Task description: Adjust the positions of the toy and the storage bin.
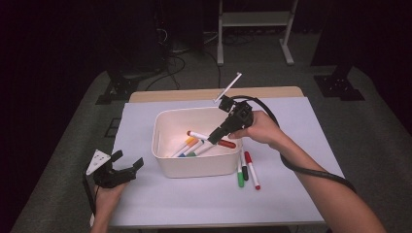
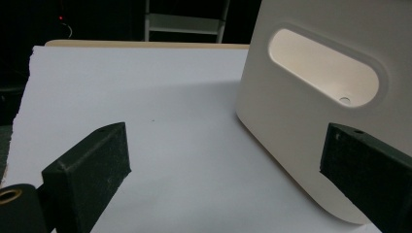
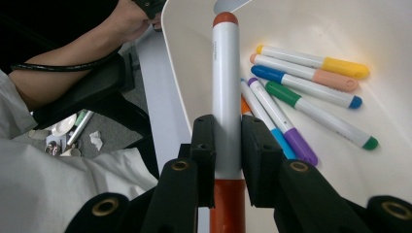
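A white marker with red ends (image 3: 226, 82) is clamped between the jaws of my right gripper (image 3: 227, 145), which is shut on its barrel. From the high view, this gripper (image 1: 214, 137) holds the red marker (image 1: 199, 135) over the inside of the white bin (image 1: 199, 167). Several coloured markers lie on the bin floor, among them a yellow-capped one (image 3: 316, 62) and a green one (image 3: 325, 119). My left gripper (image 1: 127, 165) rests open at the table's left, apart from the bin. Nothing is between its jaws (image 2: 226, 170), and the bin's handled side (image 2: 301, 121) stands just ahead.
Three markers, green (image 1: 240, 177), black (image 1: 244, 171) and red (image 1: 252, 172), lie on the white table cover (image 1: 291, 145) right of the bin. A white stick (image 1: 228, 87) rises behind the right gripper. Bare cover lies at the front and left.
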Motion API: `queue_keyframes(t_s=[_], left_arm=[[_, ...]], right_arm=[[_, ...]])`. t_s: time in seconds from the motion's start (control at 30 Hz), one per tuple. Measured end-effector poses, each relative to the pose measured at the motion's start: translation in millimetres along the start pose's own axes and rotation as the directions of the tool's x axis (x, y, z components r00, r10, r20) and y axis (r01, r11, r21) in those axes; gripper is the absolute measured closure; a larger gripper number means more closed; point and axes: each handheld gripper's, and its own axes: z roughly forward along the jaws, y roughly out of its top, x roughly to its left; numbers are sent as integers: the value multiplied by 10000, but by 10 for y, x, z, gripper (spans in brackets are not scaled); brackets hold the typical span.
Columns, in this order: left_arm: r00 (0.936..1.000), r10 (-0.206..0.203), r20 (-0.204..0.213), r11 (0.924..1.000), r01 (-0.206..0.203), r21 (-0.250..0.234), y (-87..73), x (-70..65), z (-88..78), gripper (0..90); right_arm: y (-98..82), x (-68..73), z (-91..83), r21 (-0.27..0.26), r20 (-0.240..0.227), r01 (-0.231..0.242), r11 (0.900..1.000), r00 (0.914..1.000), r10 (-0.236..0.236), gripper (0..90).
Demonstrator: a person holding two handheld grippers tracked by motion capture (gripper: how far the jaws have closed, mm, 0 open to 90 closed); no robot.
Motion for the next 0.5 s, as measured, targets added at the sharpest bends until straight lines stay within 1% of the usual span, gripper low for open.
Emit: queue_keyframes(t_s=[0.03,0.13,0.2,0.23,0.3,0.47,0.5], left_arm=[[10000,2,7,10000,-2,-7,1,-2,3,27],[10000,12,26,10000,-12,0,0,-9,8,27],[10000,5,33,10000,-5,-2,0,-9,8,27],[10000,-5,37,10000,5,-1,-1,-7,8,26],[10000,1,34,10000,-1,-18,0,-5,8,26],[10000,8,23,10000,-8,-44,-1,1,8,27],[10000,0,22,10000,0,-40,-1,2,8,26]], right_arm=[[23,-8,31,72,-72,-44,10000,10000,45,756],[96,-34,161,300,-229,120,9995,9997,-114,756],[128,-34,229,451,-304,138,9989,9995,-124,756],[148,-36,274,595,-348,208,9980,9992,-187,756],[191,-49,368,809,-368,261,9964,9991,-232,756],[265,-66,529,1138,-395,346,9929,9988,-303,756],[280,-65,561,1190,-434,300,9924,9987,-250,756]])
